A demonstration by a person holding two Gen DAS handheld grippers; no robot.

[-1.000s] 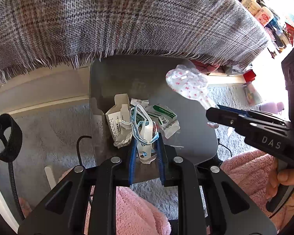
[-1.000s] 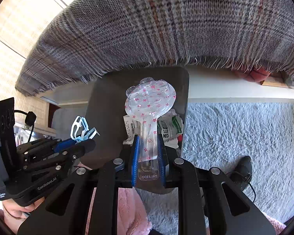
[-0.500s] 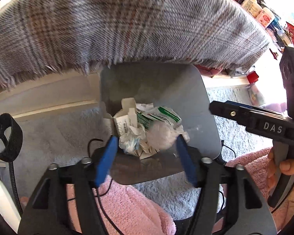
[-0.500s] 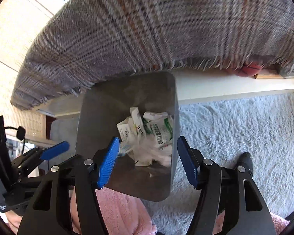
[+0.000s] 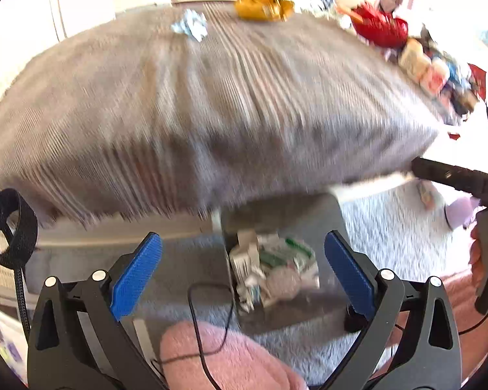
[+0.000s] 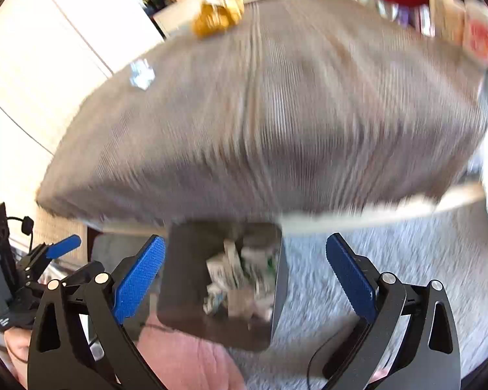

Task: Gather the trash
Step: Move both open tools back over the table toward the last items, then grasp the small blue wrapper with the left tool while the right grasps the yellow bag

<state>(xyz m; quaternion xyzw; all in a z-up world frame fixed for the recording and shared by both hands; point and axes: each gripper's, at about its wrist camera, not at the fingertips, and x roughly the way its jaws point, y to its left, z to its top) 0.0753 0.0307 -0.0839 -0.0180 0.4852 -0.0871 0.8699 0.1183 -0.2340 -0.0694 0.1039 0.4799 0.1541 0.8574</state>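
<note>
Both views are smeared by motion blur. The weave of the grey blanket (image 5: 211, 104) cannot be made out, and its lower fringe is dissolved into streaks just above the bin (image 5: 312, 312). The trash (image 5: 273, 269) inside the bin is blurred to white and green patches; no print can be read. Beyond the blanket's far edge, a yellow wrapper (image 5: 263, 8), a crumpled pale scrap (image 5: 190, 26) and a red object (image 5: 379, 27) are too soft to be identified. The right gripper (image 5: 458, 178) is cut off by the frame edge beside the blanket, so its jaws are hidden there.
</note>
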